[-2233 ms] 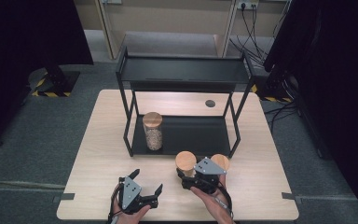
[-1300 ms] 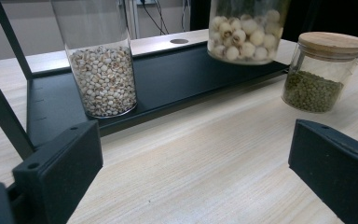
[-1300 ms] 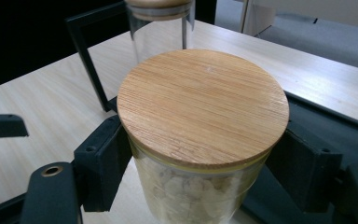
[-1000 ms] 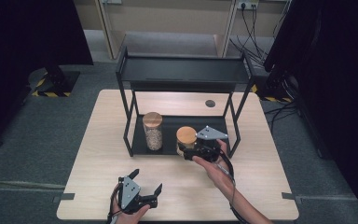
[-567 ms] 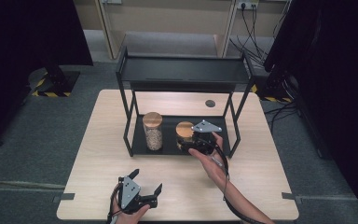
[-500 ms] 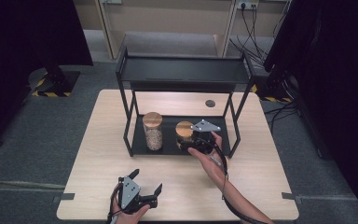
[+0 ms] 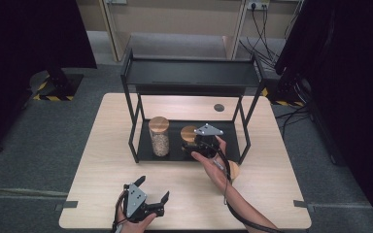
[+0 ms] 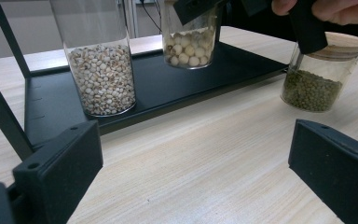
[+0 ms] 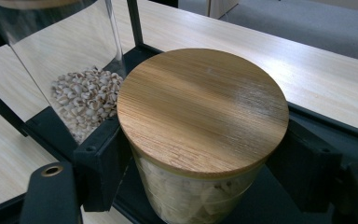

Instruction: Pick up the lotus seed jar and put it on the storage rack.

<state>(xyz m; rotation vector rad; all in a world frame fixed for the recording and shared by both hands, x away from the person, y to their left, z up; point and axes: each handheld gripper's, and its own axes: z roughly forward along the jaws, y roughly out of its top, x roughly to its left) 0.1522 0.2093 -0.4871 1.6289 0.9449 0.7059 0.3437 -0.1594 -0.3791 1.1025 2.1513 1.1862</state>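
We've got the right gripper [image 7: 194, 145] pinching the jar [image 9: 200, 135] on the rack [image 7: 223, 145], right of the tall jar [image 7: 159, 136]. Our left gripper [image 7: 153, 194] rests near us, jaws spread.

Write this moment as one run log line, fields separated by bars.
right gripper: shut on short jar | jar: over rack's lower shelf, beside tall jar | left gripper: open, idle | green-bean jar: on table

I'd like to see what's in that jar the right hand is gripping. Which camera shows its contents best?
The left gripper view: the held jar is seen side-on through clear glass, with pale round seeds inside. The right gripper view shows mainly its wooden lid between the right gripper jaws, the contents blurred. The high view shows a small lid.
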